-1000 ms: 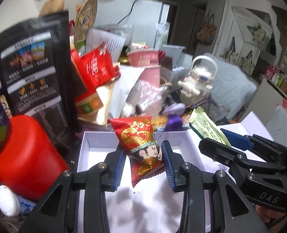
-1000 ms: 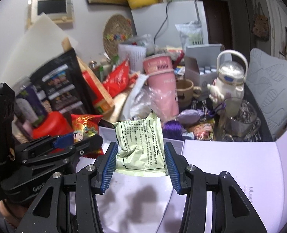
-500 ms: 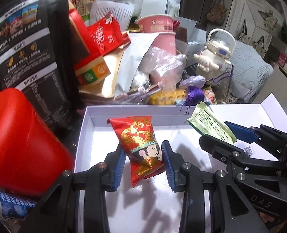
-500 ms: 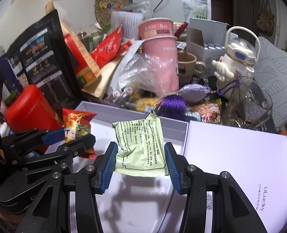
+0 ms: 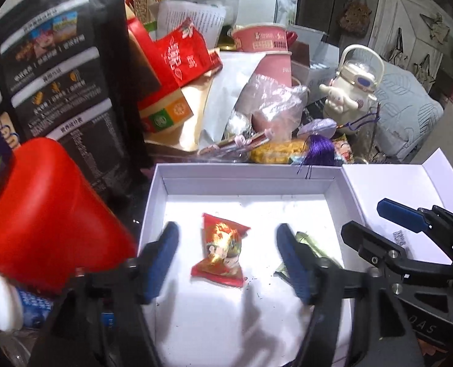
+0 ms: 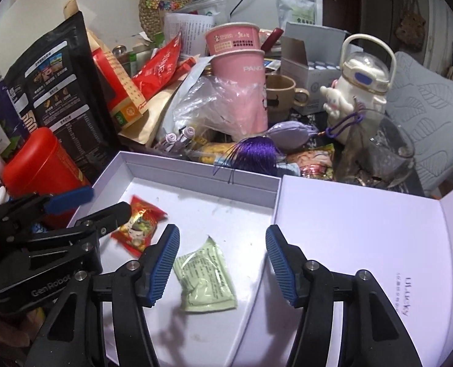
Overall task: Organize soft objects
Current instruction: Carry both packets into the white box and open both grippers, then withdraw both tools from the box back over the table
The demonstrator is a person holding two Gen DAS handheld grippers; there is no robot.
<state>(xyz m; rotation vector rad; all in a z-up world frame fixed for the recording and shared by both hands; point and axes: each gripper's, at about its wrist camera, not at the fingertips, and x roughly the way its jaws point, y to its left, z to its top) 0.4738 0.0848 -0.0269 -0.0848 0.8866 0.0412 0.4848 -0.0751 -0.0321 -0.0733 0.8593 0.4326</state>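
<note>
A red snack packet (image 5: 222,249) lies on the floor of the open white box (image 5: 248,180). My left gripper (image 5: 228,260) is open above it, jaws on either side, not touching. A pale green packet (image 6: 205,278) lies in the same box (image 6: 196,180), and my right gripper (image 6: 222,263) is open over it. In the left wrist view the green packet (image 5: 312,244) is partly hidden behind my right finger. The red packet also shows in the right wrist view (image 6: 139,227), beside the left gripper's fingers (image 6: 70,197).
The box's lid (image 6: 364,244) lies open to the right. A red canister (image 5: 43,214) stands left of the box. Behind it are a black bag (image 5: 61,91), pink cups (image 6: 238,70), a purple tassel (image 6: 254,151), a white bottle (image 6: 361,82) and a glass (image 6: 385,153).
Both grippers lowered over the box and opened. The red packet dropped from the left gripper and the green packet from the right; both now lie on the box floor.
</note>
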